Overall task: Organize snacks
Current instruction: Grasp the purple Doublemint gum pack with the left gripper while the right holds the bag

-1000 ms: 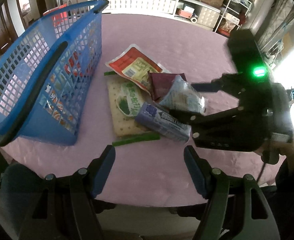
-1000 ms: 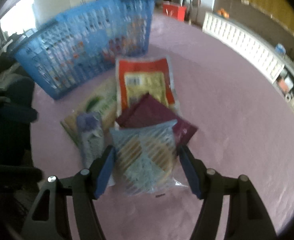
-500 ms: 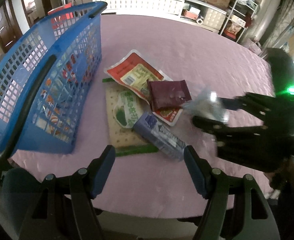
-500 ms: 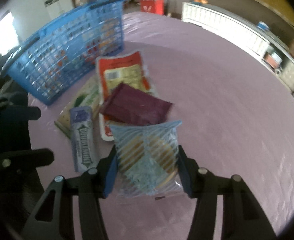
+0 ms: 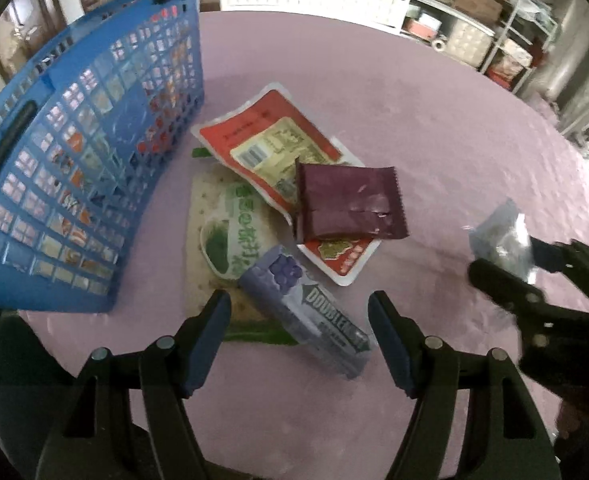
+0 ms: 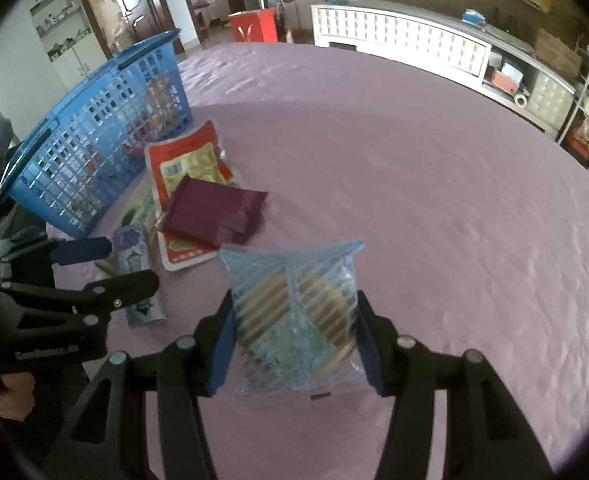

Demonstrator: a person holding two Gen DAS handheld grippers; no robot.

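The right gripper now grips the striped packet, lifted clear of the snack pile. The left gripper hovers nearer the purple gum pack.

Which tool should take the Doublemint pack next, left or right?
Left. The left tool is open with the purple gum pack lying right between its tips; the right tool is already shut on the blue striped snack bag.

You read "DOUBLEMINT" on purple gum pack, lower centre of left wrist view. Green characters on beige packet and print on red pouch: illegible.
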